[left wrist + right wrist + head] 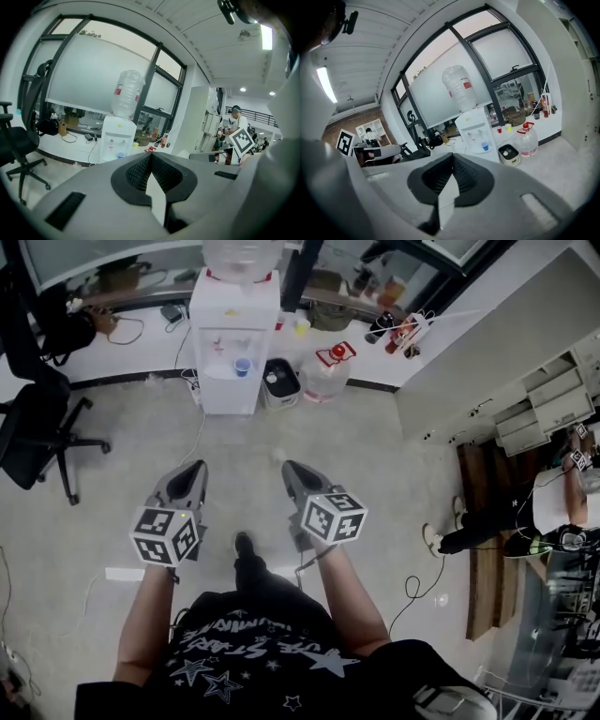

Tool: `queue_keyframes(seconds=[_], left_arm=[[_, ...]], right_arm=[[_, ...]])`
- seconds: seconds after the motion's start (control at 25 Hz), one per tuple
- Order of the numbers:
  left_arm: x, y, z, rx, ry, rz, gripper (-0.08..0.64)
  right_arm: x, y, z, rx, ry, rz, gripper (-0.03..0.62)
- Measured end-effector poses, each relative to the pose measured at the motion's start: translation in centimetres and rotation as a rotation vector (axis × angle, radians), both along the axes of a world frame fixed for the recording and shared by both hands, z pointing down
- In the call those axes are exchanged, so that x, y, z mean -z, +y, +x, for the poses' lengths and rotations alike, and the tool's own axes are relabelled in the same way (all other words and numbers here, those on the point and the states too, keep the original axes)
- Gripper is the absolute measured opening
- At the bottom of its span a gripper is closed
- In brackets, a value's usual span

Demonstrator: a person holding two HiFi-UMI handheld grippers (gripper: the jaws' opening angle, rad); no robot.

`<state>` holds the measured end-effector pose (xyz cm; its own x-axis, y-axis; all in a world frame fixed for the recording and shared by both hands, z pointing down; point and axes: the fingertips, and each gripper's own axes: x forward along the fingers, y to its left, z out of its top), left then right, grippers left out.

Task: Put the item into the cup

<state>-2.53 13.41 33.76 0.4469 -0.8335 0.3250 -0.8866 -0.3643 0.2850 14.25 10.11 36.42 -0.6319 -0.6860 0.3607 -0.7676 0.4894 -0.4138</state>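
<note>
Standing at the far left of the head view, a black office chair (pixel 33 418) is partly cut off by the frame edge. Next comes the left gripper (pixel 195 468), held out over the grey floor (pixel 122 474) at the end of a bare forearm. Its own view shows the left gripper (pixel 151 157) clenched, with the ribbed black pads meeting at the tips and clamping nothing.

Beyond it, against the far wall, stands a white water dispenser (pixel 232 343) with a clear bottle (pixel 242 259) upended on top; the bottle's upper end runs out of frame. The blue cup (pixel 243 366) sits upright on the dispenser's shelf under the taps, well apart from both grippers. It is small, plain and open-topped (no view shows inside it). It appears again as a blue speck in the left gripper view (pixel 121 154) and more clearly in the right gripper view (pixel 484 146). Which thing is the task's item cannot be told from these views.

Just right of the dispenser a clear jug (pixel 328 367) with a red cap stands on the floor. The right gripper (pixel 291 468) is level with the left. In its own view the right gripper (pixel 452 157) is likewise closed tip to tip, empty. At the far right, another person (pixel 525 517) is half cut off by the frame edge.
</note>
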Motion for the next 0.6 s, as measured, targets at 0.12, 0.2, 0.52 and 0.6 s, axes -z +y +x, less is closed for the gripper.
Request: queue_keyframes(seconds=[0.12,0.2,0.52,0.6], left_arm=[[0.3,-1.8,0.7,0.005,-0.012,0.006,0.005],[0.5,-3.0,1.1,0.010,-0.021,0.008,0.005],[0.1,-6.9,1.8,0.060,-0.021,0.000,0.005],[-0.1,-7.6,1.9,0.064,-0.026,0.000,0.005]], right_arm=[[0.1,-2.2,0.6,0.008,-0.015,0.003,0.002],[0.2,-3.6,0.9,0.007,-0.024,0.008,0.002],[-0.3,-7.7,0.6,0.067,-0.033,0.012,0.002],[-0.8,-8.4,0.6,0.076,-0.033,0.006,0.002]])
